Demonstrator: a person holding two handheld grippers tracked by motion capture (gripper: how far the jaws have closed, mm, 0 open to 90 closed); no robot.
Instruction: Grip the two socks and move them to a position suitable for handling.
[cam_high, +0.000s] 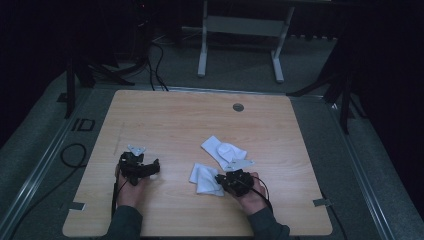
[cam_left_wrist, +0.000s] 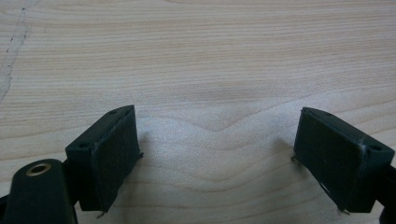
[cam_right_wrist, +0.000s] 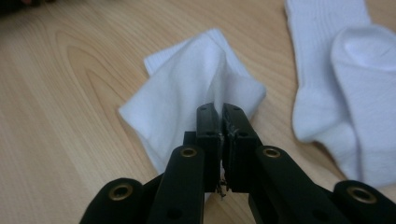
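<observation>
Right gripper (cam_right_wrist: 219, 122) clenched on folded white sock (cam_right_wrist: 187, 88), left gripper (cam_left_wrist: 215, 154) released.

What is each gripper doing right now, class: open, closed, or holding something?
Left gripper: open, nothing between its jaws, over the bare table.
Right gripper: closed on the folded sock.

Worktop (cam_high: 175, 120): pale wood-grain finish, smooth, low sheen. Both socks are soft white knit cloth: folded sock (cam_right_wrist: 187, 93) smooth-faced, second sock (cam_right_wrist: 345, 70) ribbed at its cuff. Right claw (cam_right_wrist: 220, 122) matt black plastic with brass-coloured rivets; left claw (cam_left_wrist: 217, 158) pads matt, finely textured (frayed edges).
</observation>
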